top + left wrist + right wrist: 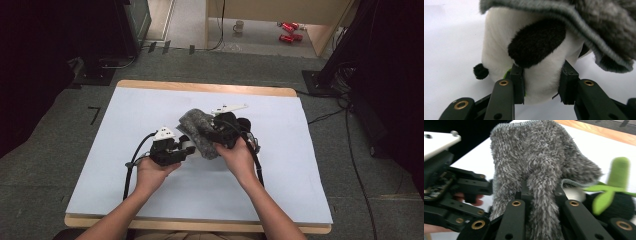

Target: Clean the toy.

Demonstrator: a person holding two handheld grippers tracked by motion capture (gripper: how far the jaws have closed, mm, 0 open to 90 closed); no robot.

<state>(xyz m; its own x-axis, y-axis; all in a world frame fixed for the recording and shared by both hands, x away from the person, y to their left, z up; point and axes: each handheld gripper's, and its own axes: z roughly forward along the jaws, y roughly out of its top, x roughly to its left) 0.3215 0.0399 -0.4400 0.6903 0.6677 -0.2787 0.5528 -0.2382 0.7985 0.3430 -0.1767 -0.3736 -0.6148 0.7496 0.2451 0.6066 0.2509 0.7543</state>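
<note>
Your two grippers meet at the middle of the table (125, 130), the left gripper (186, 148) left of the right gripper (216, 136). The plush toy (534, 62) sits between your left jaws, with the cloth (197, 131) draped over its top. That cloth runs on into your right jaws. On the floor beyond the far edge, a mug (239, 26) stands left of two cans (288, 31).
</note>
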